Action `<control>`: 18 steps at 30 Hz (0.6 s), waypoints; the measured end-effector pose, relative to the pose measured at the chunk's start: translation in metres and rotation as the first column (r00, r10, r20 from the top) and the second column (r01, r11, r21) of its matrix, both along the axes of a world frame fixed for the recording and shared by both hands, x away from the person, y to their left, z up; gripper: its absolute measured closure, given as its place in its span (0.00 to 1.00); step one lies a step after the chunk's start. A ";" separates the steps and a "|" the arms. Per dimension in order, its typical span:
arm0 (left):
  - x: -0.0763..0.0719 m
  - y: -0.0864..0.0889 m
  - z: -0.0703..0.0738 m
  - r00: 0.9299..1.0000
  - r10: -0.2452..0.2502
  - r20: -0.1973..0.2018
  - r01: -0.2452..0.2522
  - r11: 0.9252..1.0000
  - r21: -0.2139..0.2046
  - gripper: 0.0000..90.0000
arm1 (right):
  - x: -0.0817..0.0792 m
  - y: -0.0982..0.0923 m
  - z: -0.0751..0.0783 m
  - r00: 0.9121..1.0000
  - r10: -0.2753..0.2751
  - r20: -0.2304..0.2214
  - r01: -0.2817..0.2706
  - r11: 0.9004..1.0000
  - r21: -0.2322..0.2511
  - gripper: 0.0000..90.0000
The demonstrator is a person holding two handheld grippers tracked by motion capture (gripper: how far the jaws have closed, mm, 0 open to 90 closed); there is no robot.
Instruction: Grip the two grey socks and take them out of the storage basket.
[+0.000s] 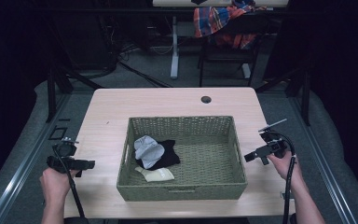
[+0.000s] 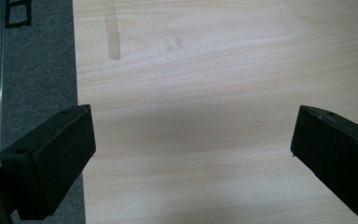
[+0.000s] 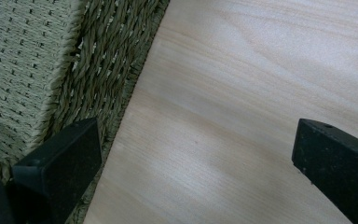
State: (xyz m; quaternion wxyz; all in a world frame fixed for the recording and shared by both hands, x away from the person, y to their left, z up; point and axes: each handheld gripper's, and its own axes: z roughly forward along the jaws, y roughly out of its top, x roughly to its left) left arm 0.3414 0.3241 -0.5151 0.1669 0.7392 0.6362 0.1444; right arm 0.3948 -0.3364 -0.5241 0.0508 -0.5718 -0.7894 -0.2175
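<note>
Two grippers wait on either side of the woven basket [image 1: 182,191], left gripper [image 1: 89,164] and right gripper [image 1: 248,157] both spread wide and empty. Inside, at its left, lie a grey cloth [image 1: 148,149], a black one [image 1: 167,154] and perhaps a cream sock [image 1: 157,174], probably awaiting sorting.

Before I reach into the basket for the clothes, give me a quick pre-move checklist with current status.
1. Left gripper open and holding nothing: ok, jaws spread wide over bare table.
2. Right gripper open and holding nothing: ok, beside the basket wall.
3. Both grippers outside the basket: ok.
4. Targets visible: ok; grey cloth atop black cloth, cream piece in front.
5. Whether the cloths are tangled: cannot tell.
</note>
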 end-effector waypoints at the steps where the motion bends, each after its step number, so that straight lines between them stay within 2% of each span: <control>1: 0.000 0.000 0.000 1.000 0.000 0.000 0.000 1.000 -0.001 0.00 | 0.000 0.000 0.000 1.000 0.001 -0.001 -0.001 1.000 0.000 0.01; 6: 0.001 -0.001 -0.001 1.000 -0.003 -0.002 0.003 1.000 -0.002 0.00 | 0.000 0.000 0.000 1.000 0.000 0.004 0.000 1.000 0.000 0.01; 8: 0.001 0.000 -0.001 1.000 -0.002 -0.001 0.002 1.000 -0.001 0.00 | 0.001 -0.001 0.001 1.000 0.025 -0.009 -0.025 1.000 -0.012 0.01; 9: 0.001 0.000 -0.001 1.000 -0.002 -0.001 0.002 1.000 -0.001 0.00 | 0.000 0.001 -0.001 1.000 -0.005 0.005 0.005 1.000 -0.007 0.01; 11: 0.000 0.000 -0.001 1.000 0.002 0.003 -0.002 1.000 -0.004 0.00 | 0.000 0.000 0.000 1.000 0.013 -0.003 -0.013 1.000 -0.004 0.01; 14: 0.000 0.000 -0.001 1.000 0.002 0.006 -0.002 1.000 -0.009 0.00 | 0.001 0.001 -0.001 1.000 0.006 0.001 -0.006 1.000 -0.008 0.01; 17: 0.000 -0.001 0.001 1.000 0.001 0.026 -0.001 1.000 -0.006 0.00 | 0.002 0.000 0.000 1.000 0.022 -0.007 -0.022 1.000 -0.015 0.01; 18: 0.001 -0.002 0.001 1.000 0.002 0.024 -0.002 1.000 -0.006 0.00 | 0.001 0.001 -0.001 1.000 0.004 0.000 -0.004 1.000 -0.013 0.01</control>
